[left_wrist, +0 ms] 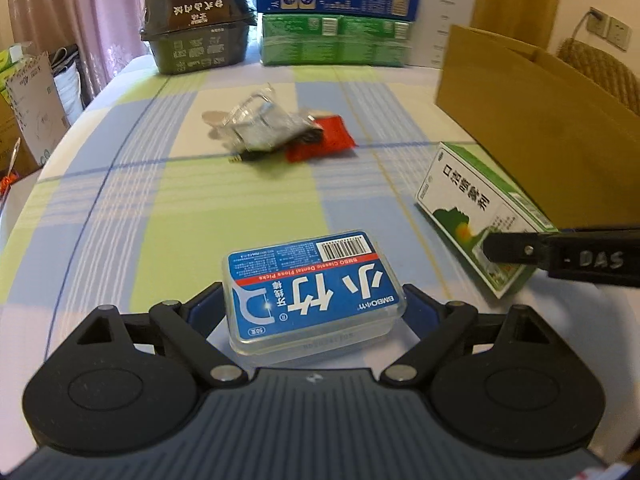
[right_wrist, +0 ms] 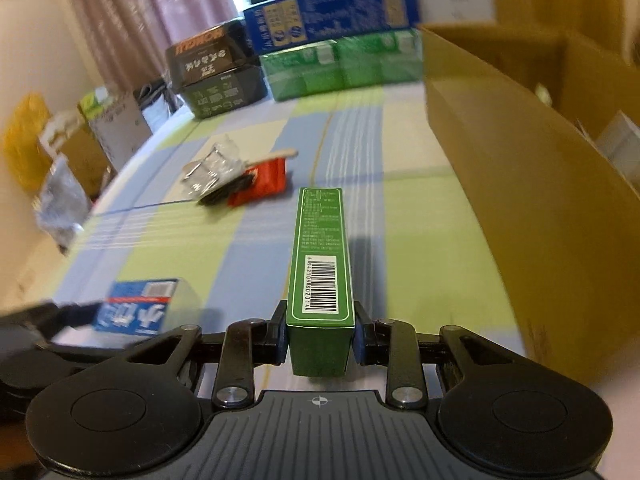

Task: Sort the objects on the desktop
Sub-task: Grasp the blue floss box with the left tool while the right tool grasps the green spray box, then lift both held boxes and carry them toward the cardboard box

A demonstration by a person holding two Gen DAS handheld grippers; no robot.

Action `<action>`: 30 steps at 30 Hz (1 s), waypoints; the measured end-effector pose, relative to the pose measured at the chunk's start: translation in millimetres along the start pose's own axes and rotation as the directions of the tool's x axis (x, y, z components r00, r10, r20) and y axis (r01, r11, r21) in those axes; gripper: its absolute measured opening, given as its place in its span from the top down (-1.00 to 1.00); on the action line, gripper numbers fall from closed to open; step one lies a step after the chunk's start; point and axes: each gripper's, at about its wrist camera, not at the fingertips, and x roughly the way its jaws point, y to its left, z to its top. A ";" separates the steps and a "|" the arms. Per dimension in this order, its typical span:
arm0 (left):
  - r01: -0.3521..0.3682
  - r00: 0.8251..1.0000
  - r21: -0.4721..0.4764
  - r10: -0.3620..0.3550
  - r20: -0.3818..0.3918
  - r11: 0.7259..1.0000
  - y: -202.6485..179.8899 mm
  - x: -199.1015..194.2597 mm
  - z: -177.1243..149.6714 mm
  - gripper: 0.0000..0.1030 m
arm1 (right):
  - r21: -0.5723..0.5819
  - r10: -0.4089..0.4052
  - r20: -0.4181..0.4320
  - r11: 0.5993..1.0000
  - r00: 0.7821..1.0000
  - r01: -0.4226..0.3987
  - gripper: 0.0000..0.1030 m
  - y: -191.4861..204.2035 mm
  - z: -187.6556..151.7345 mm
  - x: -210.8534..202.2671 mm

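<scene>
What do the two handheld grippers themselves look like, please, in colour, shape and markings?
The left gripper and the right gripper are built alike: matte black plastic, two round discs, linkage bars with silver rivets, a ribbed grey-blue centre plate bearing a crosshair mark, and blue finger pads. The right gripper's finger carries handwritten "DAS".

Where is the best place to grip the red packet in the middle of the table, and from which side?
Take the red packet by its free right edge, coming from the right. It lies flat, and the clear wrappers overlap its left side, so a claw closing there would likely catch them too. The right side looks open.
</scene>
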 end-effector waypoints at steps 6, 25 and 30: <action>0.032 0.999 0.016 -0.031 -0.027 0.999 -15.0 -18.1 -27.7 -0.74 | 0.044 -0.014 -0.020 0.999 1.000 0.015 -0.01 -10.5 -24.6 -32.4; 0.052 0.999 0.005 -0.052 -0.001 0.999 -19.8 -20.7 -32.8 -0.74 | -0.069 -0.134 0.074 0.988 0.988 0.139 -0.22 -25.7 -26.7 -37.5; 0.066 0.998 0.011 -0.066 0.001 0.998 -19.9 -19.1 -32.3 -0.74 | -0.284 -0.153 0.113 0.942 0.982 0.180 -0.27 -11.6 -33.5 -29.8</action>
